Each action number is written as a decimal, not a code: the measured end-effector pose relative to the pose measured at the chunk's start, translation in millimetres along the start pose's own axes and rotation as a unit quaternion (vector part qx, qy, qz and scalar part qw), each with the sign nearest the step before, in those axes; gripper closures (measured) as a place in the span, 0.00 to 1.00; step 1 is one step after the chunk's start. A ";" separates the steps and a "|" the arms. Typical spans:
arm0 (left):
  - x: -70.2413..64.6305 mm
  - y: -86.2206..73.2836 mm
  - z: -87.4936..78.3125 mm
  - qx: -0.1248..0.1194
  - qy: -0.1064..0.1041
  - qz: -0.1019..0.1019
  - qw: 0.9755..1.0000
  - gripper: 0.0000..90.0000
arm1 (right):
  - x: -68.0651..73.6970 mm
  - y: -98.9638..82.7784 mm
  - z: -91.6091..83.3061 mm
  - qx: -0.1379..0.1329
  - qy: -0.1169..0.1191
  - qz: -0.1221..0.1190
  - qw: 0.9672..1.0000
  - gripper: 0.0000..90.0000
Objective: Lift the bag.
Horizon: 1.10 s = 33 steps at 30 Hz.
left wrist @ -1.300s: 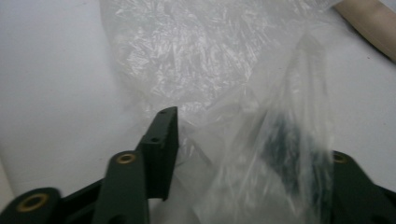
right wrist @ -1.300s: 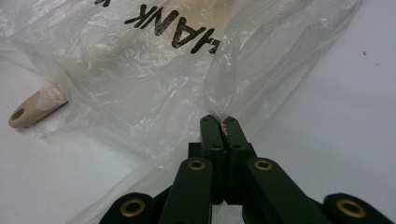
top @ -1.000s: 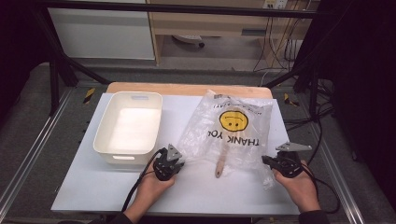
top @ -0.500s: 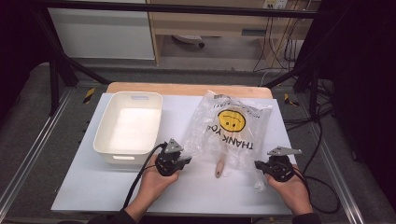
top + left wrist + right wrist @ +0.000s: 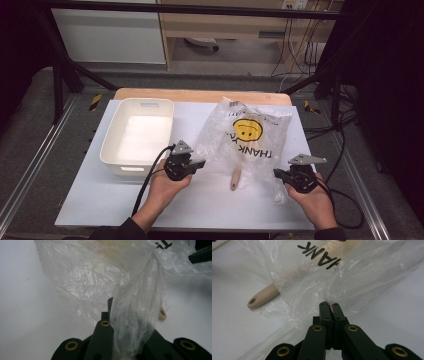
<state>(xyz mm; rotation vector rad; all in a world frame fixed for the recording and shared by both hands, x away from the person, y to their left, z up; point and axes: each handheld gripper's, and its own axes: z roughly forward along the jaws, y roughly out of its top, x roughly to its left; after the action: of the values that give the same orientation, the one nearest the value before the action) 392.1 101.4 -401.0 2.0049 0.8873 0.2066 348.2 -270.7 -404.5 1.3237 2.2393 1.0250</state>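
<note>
A clear plastic bag (image 5: 245, 137) printed with a yellow smiley face and "THANK YOU" lies on the white table top (image 5: 100, 200). A pale wooden handle (image 5: 235, 179) pokes out of the bag's near opening. My left gripper (image 5: 192, 164) is at the bag's near left corner. In the left gripper view a strip of the bag (image 5: 136, 315) is pinched between its jaws, next to the handle's end (image 5: 162, 314). My right gripper (image 5: 280, 175) holds the near right corner. In the right gripper view it (image 5: 329, 305) is shut on the bag's film (image 5: 352, 277), with the wooden handle (image 5: 262, 298) to the left.
An empty white bin (image 5: 112, 155) stands just left of my left gripper, touching distance from the hand. A wooden board edge (image 5: 200, 95) runs along the table's far side. Cables (image 5: 345, 200) trail off the right edge.
My right gripper has moved left to the bag's near right corner and now grips it. The left gripper has shifted slightly forward with the bag's left corner.
</note>
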 end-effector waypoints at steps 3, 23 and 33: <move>0.3 12.3 -3.3 -0.006 -0.006 -0.005 1.000 1.00 | -0.1 11.3 -7.8 -0.012 -0.002 -0.005 1.000 1.00; 14.7 80.8 -26.5 -0.038 -0.004 -0.007 0.999 1.00 | -4.5 71.9 -36.2 -0.048 -0.014 -0.036 0.998 1.00; 26.4 105.4 -39.5 -0.055 -0.005 -0.024 0.998 1.00 | -10.1 93.8 -48.9 -0.060 -0.021 -0.037 0.997 1.00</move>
<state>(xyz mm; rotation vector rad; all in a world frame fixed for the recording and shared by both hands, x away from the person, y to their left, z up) 446.5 110.5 -299.4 1.8799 0.8983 0.2142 380.9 -270.9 -303.5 1.1923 2.1430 1.0762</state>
